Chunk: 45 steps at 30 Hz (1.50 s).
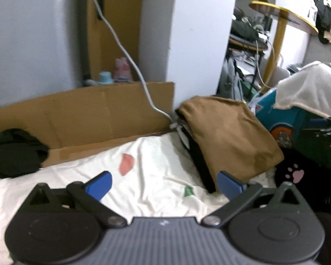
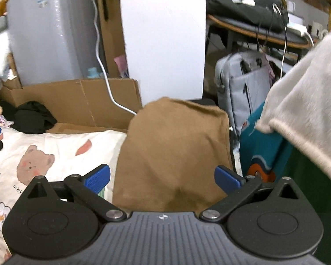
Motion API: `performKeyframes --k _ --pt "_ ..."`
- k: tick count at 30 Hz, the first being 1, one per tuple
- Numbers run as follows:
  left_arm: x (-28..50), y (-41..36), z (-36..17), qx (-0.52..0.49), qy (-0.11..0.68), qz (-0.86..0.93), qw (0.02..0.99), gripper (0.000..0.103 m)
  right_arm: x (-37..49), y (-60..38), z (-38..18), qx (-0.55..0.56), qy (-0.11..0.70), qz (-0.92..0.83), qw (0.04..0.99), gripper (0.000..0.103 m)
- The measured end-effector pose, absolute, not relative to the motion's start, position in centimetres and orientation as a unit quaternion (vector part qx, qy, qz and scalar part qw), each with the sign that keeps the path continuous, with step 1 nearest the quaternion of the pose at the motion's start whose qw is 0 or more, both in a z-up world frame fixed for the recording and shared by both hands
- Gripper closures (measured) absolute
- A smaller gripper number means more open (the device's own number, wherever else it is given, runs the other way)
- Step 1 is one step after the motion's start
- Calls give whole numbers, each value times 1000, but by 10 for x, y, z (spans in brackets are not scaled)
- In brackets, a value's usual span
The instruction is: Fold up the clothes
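Note:
A folded brown garment (image 1: pixel 229 132) lies on top of a stack of folded clothes at the right end of the white printed bedsheet (image 1: pixel 147 176). My left gripper (image 1: pixel 164 187) is open over the sheet, its right finger close to the stack's dark lower layers. Seen from the right wrist, the brown garment (image 2: pixel 172 154) fills the gap between the blue pads of my right gripper (image 2: pixel 162 180), which is open and holds nothing. A crumpled black garment (image 1: pixel 15 152) sits at the far left of the bed (image 2: pixel 33 117).
A cardboard sheet (image 1: pixel 88 114) lines the wall behind the bed, with a white cable (image 1: pixel 125 50) hanging down to the stack. A cream cloth (image 2: pixel 309 101) drapes over a teal box (image 2: pixel 262 148) on the right. A grey backpack (image 2: pixel 242 86) stands behind.

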<state>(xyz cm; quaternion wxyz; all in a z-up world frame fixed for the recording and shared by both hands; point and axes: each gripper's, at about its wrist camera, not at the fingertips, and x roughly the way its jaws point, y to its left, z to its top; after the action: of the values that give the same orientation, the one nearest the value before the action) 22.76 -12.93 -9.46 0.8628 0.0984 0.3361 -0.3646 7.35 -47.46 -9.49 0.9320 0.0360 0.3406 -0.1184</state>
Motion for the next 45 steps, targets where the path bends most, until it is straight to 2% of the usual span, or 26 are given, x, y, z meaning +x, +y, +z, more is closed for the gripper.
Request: performKeyframes --k 13,25,34,45 --pt "161 -57 -66 59 335 -279 898 0 17 -435 -60 16 298 -102 949 0" --pt "112 -26 -61 41 340 -256 904 0 -33 -418 -50 61 293 -118 947 0" --pt "82 -2 -47 11 320 -271 908 0 -72 -406 -45 65 287 -128 947 0" --pt "46 11 -48 20 317 -264 911 0 -112 -389 -40 71 275 -131 950 0"
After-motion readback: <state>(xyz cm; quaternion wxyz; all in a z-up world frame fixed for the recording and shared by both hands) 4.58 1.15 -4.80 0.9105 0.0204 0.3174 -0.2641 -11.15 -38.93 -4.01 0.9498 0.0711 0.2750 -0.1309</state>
